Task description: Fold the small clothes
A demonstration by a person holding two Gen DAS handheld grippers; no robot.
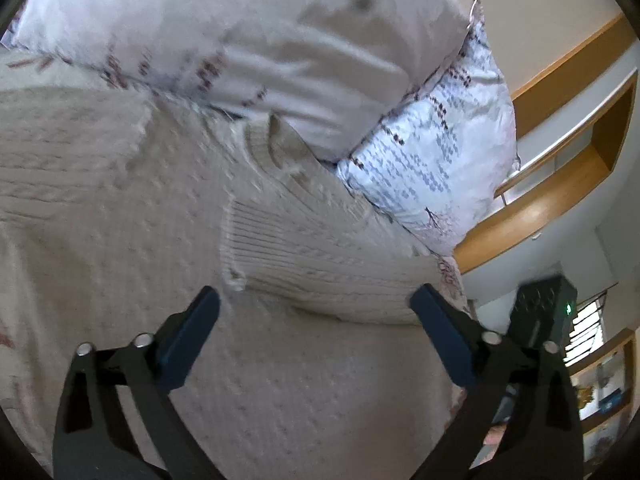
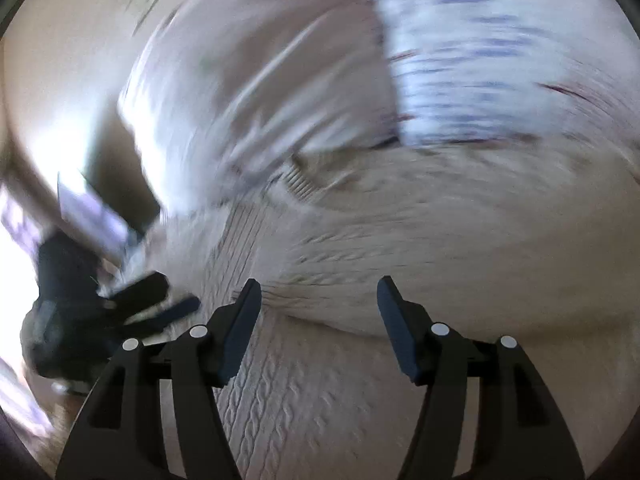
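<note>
Both the left gripper (image 1: pixel 314 306) and right gripper (image 2: pixel 318 298) stand open, empty. The cream cable-knit sweater (image 1: pixel 320 248) lies ahead of the jaws; its bulky folded layers may spring apart if pinched shallowly.

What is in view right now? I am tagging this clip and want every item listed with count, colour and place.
sweater: one, cream cable knit, spread on the bed in front of both tongs, one sleeve folded across the body
pillows: two, pale with dark and blue print, behind the sweater at the head of the bed
bedspread: one, pale with faint reddish print, under the sweater
wooden shelf unit: one, tan and white, on the wall right of the bed
dark box with a green light: one, beside the bed; its kind is unclear
left tongs: one pair, black with blue pads, open and empty above the sweater
right tongs: one pair, black with blue pads, open and empty above the sweater
</note>
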